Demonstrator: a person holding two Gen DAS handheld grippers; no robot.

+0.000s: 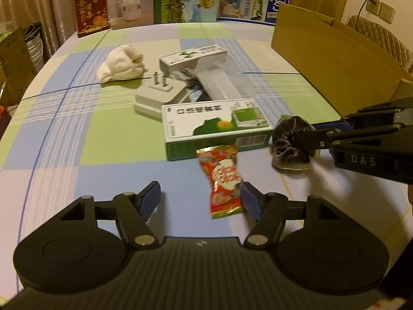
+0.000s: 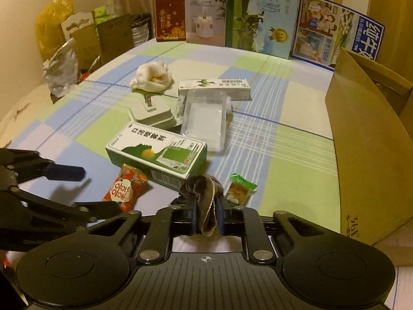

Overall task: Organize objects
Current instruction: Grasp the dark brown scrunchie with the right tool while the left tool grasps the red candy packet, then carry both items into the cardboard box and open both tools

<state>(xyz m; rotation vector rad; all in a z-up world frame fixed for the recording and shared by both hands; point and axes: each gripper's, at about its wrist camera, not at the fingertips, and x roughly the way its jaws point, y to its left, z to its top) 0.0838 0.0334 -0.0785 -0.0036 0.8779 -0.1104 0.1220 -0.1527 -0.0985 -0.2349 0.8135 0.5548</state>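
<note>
1. Our right tongs (image 2: 206, 217) pinch the dark scrunchie (image 2: 204, 193); the cardboard box (image 2: 366, 139) stands at two o'clock.
2. Our left tongs (image 1: 200, 199) are spread around the red candy (image 1: 224, 180), its long axis toward twelve, on the table (image 1: 77, 139).

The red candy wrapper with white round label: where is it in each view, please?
Left wrist view: red candy wrapper, low centre, against the left gripper's right finger.
Right wrist view: same wrapper, lower left, near the left gripper's fingers.
Shared landmark: the green-and-white medicine box just behind it.
</note>
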